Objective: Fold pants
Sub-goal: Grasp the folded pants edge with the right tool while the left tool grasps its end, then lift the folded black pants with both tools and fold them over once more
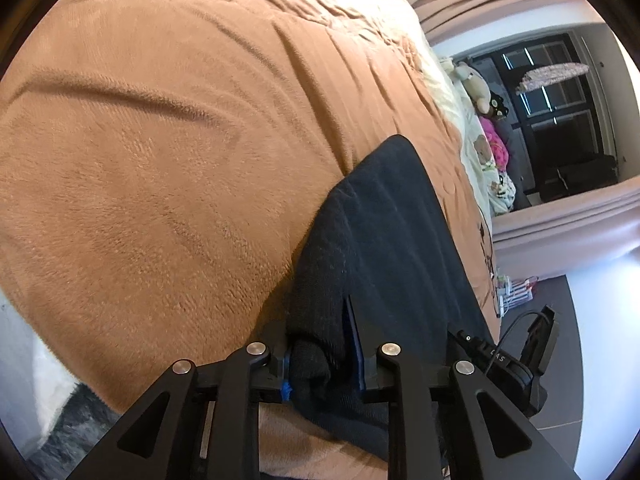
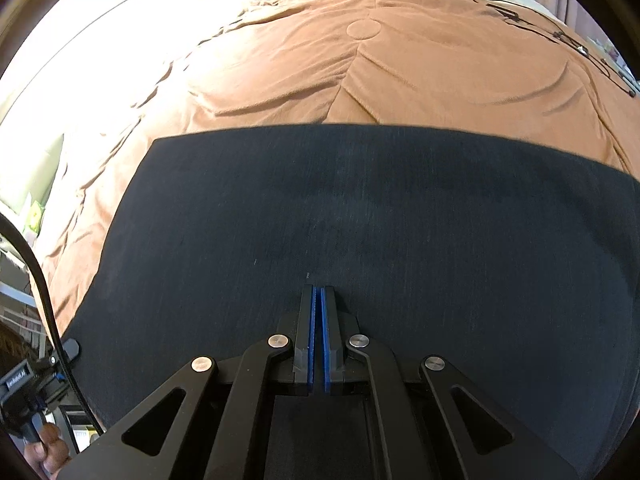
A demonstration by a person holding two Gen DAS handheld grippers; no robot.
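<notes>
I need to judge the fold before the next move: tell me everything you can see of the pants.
The pants are dark navy, a denim-like weave, lying flat and smooth on the tan fleece blanket, already folded into a broad panel with a straight far edge. In the left wrist view a bunched thick edge sits between the left gripper's fingers, which are shut on it. The right gripper is shut, empty, over the cloth; contact is unclear.

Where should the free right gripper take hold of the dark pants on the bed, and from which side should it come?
Probably at the far straight edge of the pants, near the free corner by the brown blanket. The cloth lies flat there, so the right gripper, now shut and empty above the middle, should open and come from beyond that edge, low along the blanket. The left gripper already holds a bunched end.
</notes>
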